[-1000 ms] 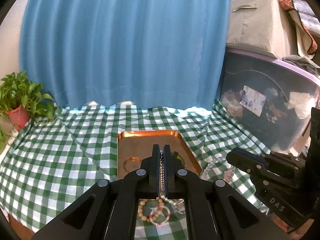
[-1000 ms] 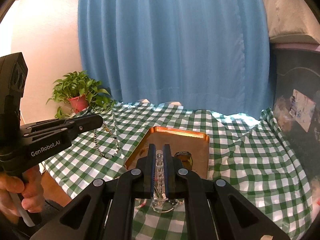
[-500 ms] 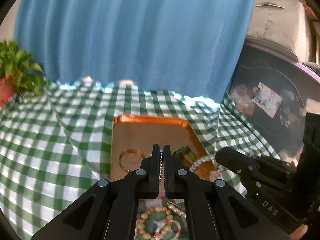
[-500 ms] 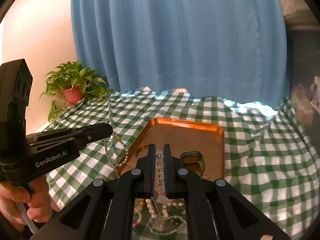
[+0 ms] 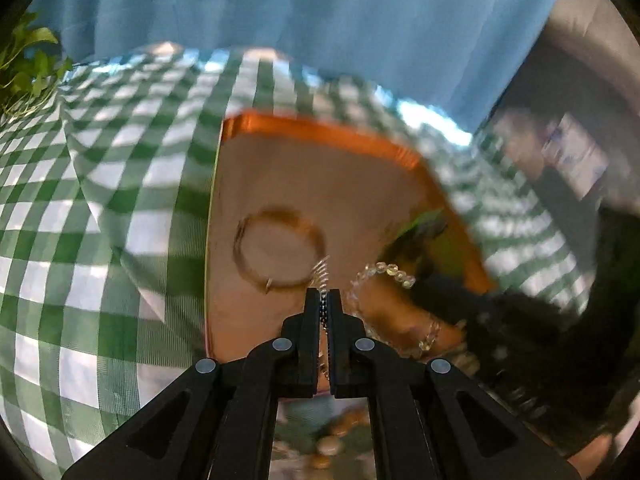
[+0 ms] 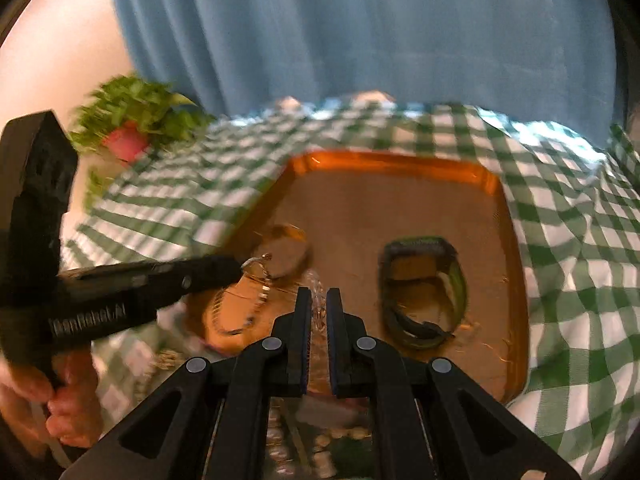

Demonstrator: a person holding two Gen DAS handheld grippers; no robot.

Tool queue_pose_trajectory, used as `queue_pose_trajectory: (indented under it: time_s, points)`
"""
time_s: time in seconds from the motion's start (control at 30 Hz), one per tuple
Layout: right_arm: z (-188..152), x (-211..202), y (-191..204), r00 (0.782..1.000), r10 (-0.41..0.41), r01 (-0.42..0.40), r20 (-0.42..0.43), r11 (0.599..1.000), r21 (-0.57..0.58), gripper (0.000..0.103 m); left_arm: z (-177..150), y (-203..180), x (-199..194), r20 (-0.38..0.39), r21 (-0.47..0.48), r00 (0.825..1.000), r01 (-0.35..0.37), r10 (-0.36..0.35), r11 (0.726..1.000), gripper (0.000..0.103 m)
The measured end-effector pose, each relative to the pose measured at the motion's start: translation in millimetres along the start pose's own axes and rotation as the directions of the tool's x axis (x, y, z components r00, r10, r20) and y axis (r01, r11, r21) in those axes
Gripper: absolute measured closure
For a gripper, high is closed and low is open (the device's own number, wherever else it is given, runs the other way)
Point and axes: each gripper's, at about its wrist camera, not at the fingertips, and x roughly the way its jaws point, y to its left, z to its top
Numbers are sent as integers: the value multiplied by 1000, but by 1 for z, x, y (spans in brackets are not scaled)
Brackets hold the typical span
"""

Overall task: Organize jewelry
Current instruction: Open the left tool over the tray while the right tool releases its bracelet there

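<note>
A copper tray [image 5: 320,136] [image 6: 400,160] lies on the green checked cloth. My left gripper [image 5: 327,300] is shut on a thin metal chain [image 5: 322,270], low over the tray; the chain [image 6: 256,300] hangs onto the tray floor. My right gripper [image 6: 318,300] is shut on a clear bead bracelet [image 6: 316,284], which also shows in the left wrist view [image 5: 384,272]. A gold bangle [image 5: 276,252] and a dark green-edged watch [image 6: 424,292] lie in the tray. Both views are motion-blurred.
Several bead bracelets [image 6: 320,452] lie on the cloth below the grippers, in front of the tray. A potted plant [image 6: 132,136] stands at the far left. A blue curtain [image 6: 360,28] hangs behind. Dark storage bins [image 5: 580,152] stand at the right.
Both grippers have moved forward and down over the tray, each carrying its piece. The chain now touches the tray floor near the gold bangle.
</note>
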Motion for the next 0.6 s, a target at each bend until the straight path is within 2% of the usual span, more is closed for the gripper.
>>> queue_pose_trajectory:
  time_s: [0.07,0.13,0.2,0.23,0.27,0.3,0.33,0.37,0.43,0.53,0.6]
  points:
    - [-2,9,-6,998,14,-13,-53,1000,16,97,-4,3,8,-34,7,999,-16,17,1000,100]
    - [-3,13,-13,996,25,-21,-87,999,41,97,-6,5,6,-28,8,999,-27,28,1000,100]
    - [-3,13,-18,994,60,-54,-94,996,67,90,-7,6,5,-21,27,998,-64,64,998,98]
    - [-3,13,-20,994,58,-51,-91,996,73,81,-8,4,4,-24,44,995,-100,101,994,92]
    - [-4,11,-21,995,42,-36,-88,997,70,54,-10,2,3,-20,58,991,-129,130,990,80]
    - [-5,7,-20,996,53,-48,-76,997,68,37,-11,-2,-1,-13,75,987,-158,160,985,66]
    - [-6,1,-21,996,74,-71,-46,995,70,36,-12,-4,-5,5,89,987,-161,161,983,41]
    - [-6,-6,-21,997,81,-79,-20,994,72,36,-13,-8,-11,30,105,990,-142,139,984,23]
    - [-7,-16,-22,996,91,-92,15,993,74,36,-18,-17,-26,95,124,984,-161,150,979,15]
    - [-12,-30,-27,995,88,-93,50,991,95,36,-26,-20,-43,154,121,974,-186,167,975,15]
    - [-18,-41,-32,995,72,-79,73,991,107,36,-33,-16,-52,166,87,974,-171,155,982,15]
